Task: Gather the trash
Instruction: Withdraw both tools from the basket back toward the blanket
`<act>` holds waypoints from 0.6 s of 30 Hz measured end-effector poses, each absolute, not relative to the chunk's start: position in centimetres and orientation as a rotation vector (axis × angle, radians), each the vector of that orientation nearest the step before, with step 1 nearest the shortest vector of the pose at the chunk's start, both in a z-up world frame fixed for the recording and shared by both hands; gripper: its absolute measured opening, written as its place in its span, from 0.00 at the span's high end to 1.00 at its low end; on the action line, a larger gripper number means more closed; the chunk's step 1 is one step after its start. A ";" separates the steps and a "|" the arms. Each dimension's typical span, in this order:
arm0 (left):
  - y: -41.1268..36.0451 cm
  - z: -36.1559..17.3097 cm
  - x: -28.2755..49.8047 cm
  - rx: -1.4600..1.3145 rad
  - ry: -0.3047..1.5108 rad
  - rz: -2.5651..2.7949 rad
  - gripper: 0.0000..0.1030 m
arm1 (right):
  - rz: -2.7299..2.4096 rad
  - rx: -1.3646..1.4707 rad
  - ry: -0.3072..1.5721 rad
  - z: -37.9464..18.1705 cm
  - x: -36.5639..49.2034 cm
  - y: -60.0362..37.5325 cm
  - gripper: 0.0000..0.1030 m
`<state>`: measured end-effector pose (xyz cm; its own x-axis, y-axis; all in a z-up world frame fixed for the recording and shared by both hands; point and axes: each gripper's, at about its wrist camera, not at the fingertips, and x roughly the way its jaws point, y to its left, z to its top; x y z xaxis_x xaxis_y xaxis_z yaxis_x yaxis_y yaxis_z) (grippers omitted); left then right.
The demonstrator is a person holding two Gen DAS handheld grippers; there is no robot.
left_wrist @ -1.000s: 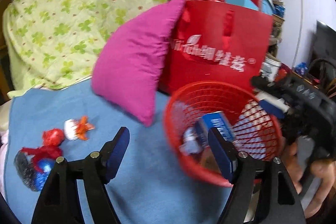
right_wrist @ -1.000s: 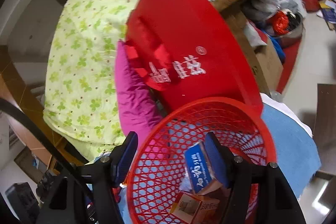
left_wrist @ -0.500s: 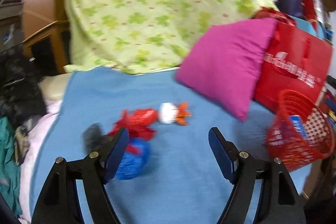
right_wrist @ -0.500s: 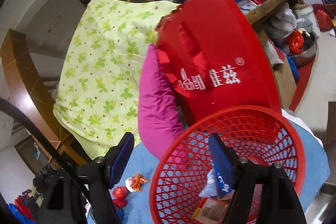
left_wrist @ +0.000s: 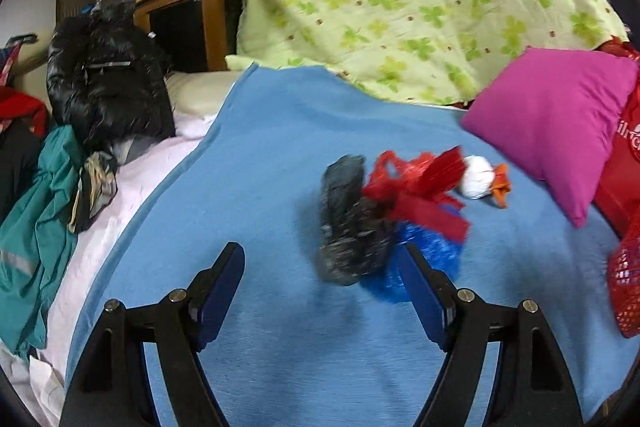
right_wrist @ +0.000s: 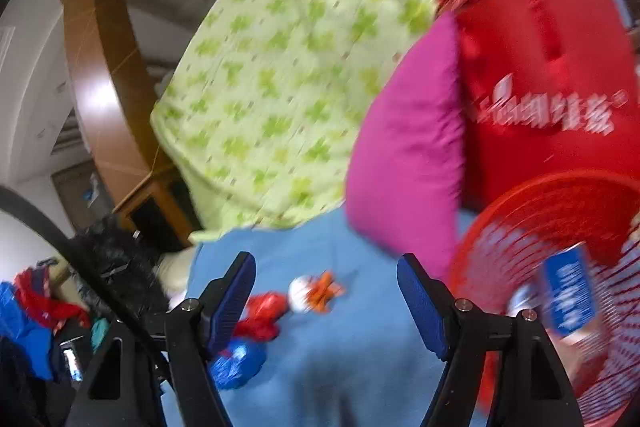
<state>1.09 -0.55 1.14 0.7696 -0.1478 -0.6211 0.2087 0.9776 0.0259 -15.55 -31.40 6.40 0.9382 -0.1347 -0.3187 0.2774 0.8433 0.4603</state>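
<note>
A blue blanket point(left_wrist: 256, 163) covers the bed, bare toward its left edge. The red mesh basket point(right_wrist: 560, 227) sits at its right edge. Bagged trash point(left_wrist: 400, 211) clusters mid-blanket. Left gripper point(left_wrist: 320, 283) and right gripper point(right_wrist: 326, 287) both hold jaws spread, empty.

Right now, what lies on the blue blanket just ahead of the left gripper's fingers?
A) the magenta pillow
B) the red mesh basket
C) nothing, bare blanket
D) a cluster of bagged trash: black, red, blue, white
D: in the left wrist view the open left gripper points at the black bag, red bag, blue bag and white bag bunched on the blue blanket; the red mesh basket sits off at the right edge.
</note>
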 end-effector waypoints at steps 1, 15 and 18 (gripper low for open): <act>-0.3 0.8 1.4 0.097 0.670 -0.187 0.23 | -0.203 0.526 0.320 5.8 -14.4 -30.7 0.26; 3.4 -0.8 5.2 -0.058 0.789 -0.160 0.23 | 0.015 0.598 0.761 -4.1 0.3 -22.7 0.26; 4.0 -1.0 5.8 -0.088 0.810 -0.169 0.23 | 0.022 0.607 0.823 -6.0 2.1 -21.6 0.26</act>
